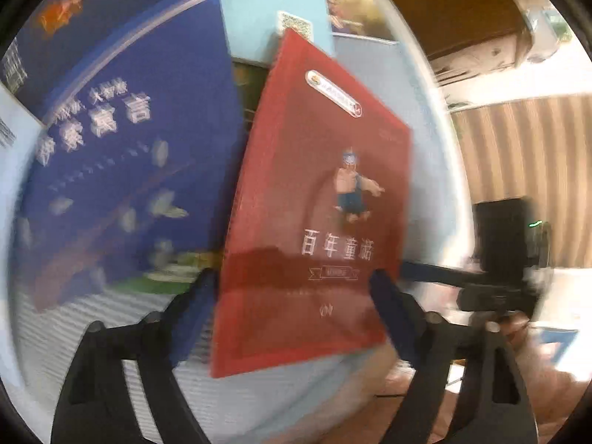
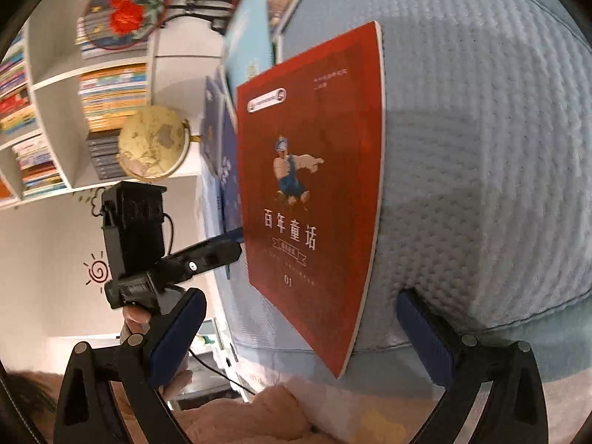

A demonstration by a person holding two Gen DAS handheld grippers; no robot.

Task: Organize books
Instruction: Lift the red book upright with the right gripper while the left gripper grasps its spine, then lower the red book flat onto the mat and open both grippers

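Note:
A red book [image 1: 314, 203] with a small cartoon figure on its cover sits tilted on the pale blue quilted cushion [image 2: 481, 148]. My left gripper [image 1: 292, 273] points down at it, jaws apart, and the book's lower half fills the gap between the blue pads. In the right wrist view the left gripper [image 2: 233, 242] reaches the left edge of the red book [image 2: 310, 185]. My right gripper [image 2: 300, 296] is open wide, with the book's lower corner between its fingers. Two dark blue books [image 1: 122, 148] lie overlapped to the left of the red one.
A light blue book [image 2: 248, 37] lies beyond the red one. White shelves [image 2: 55, 92] packed with books, a globe [image 2: 153, 142] and a round embroidered fan [image 2: 124, 11] stand to the left. The cushion's front edge drops to a fuzzy pink rug [image 2: 259, 414]. A striped wall [image 1: 525, 170] stands right.

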